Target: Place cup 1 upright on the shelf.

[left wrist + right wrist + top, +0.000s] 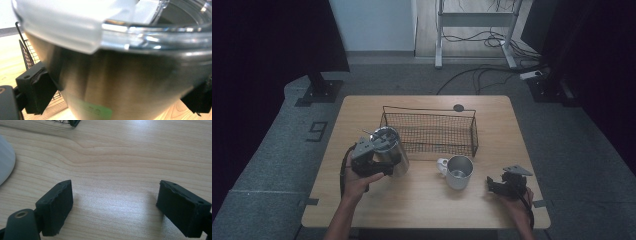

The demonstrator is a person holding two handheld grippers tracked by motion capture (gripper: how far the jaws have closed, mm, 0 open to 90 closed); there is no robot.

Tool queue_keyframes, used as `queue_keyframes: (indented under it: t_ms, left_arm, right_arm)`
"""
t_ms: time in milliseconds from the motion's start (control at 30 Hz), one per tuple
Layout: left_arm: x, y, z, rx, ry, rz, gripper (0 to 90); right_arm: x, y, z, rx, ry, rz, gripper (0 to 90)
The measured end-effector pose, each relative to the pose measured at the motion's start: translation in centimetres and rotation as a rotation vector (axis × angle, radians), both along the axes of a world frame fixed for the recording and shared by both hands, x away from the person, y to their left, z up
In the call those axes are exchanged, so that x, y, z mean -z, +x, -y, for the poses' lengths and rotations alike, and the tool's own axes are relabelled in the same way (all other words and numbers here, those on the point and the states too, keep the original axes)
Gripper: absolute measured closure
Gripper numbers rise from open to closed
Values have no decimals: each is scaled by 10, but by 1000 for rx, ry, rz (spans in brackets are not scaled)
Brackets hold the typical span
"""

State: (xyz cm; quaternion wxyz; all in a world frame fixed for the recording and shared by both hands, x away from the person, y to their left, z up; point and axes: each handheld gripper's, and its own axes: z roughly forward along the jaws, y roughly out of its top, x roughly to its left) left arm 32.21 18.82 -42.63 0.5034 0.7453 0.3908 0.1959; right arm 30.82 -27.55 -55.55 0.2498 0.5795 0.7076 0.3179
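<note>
Progress looks early: left claw (379, 159) grips the lidded steel tumbler (391, 150) at the bench's (422, 200) nine o'clock, outside the black wire basket (430, 131); right claw (502, 184) waits wide, empty.

Bench (422, 195): light wood top, a round dark grommet (458, 107) near its far edge
Floor (277, 150): grey carpet
Far wall (372, 25): pale (brightest part of a dim room)
Behind: white desk frame (474, 20), loose cables (477, 75), dark curtains (267, 40) on both sides
</note>
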Motion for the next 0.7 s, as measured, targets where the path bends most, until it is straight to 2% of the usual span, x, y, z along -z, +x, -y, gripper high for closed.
queue_keyframes:
  t_ms: [700]
  left_arm:
    - [-11,11,3,-6,-3,10,42]
  right_arm:
    - [0,0,0,0,0,0,129]
